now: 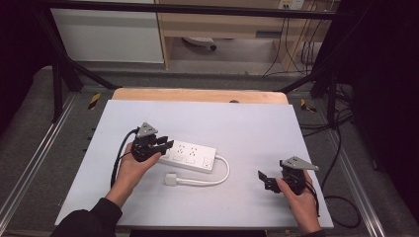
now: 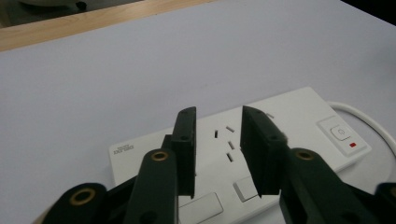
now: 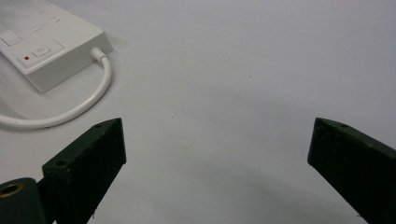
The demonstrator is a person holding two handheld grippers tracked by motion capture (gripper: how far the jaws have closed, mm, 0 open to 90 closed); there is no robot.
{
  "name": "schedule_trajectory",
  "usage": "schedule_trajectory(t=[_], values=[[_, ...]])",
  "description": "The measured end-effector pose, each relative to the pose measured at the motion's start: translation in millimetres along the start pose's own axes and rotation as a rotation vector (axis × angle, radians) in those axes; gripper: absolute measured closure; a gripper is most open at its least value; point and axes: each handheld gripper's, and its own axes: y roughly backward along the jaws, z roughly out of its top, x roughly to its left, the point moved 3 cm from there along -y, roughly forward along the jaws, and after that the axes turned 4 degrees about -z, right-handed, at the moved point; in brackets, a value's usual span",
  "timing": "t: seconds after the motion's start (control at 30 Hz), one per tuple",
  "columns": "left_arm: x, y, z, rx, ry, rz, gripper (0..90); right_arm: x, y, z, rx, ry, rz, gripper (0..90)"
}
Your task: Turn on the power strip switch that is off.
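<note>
A white power strip (image 1: 190,155) lies flat near the middle of the table, with its white cable (image 1: 222,173) looping round to a plug (image 1: 171,178) in front of it. My left gripper (image 1: 163,144) is over the strip's left end. In the left gripper view the jaws (image 2: 217,116) stand a little apart above the power strip (image 2: 299,116), sockets show in the gap, and nothing is pinched. My right gripper (image 1: 264,180) rests at the front right, apart from the strip. Its jaws (image 3: 217,135) are wide open over bare table, with the power strip (image 3: 46,51) and cable (image 3: 88,102) off at the upper left.
The pale grey table top (image 1: 247,123) has a wooden strip (image 1: 197,95) along its far edge. Black frame posts (image 1: 57,84) stand at both back corners. Loose cables (image 1: 341,148) hang off the right side onto the floor.
</note>
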Motion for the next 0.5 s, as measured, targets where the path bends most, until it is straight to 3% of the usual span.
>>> schedule_trajectory(t=[0.27,0.5], values=[[2.8,-4.5,-5.4,0.011,0.01,-0.013,83.4,-0.6,0.3,0.4,-0.003,-0.005,-0.003,4.7],[1.2,-8.8,-14.5,0.042,0.007,-0.023,89.9,-0.6,1.1,0.1,-0.002,-0.008,-0.007,4.7]])
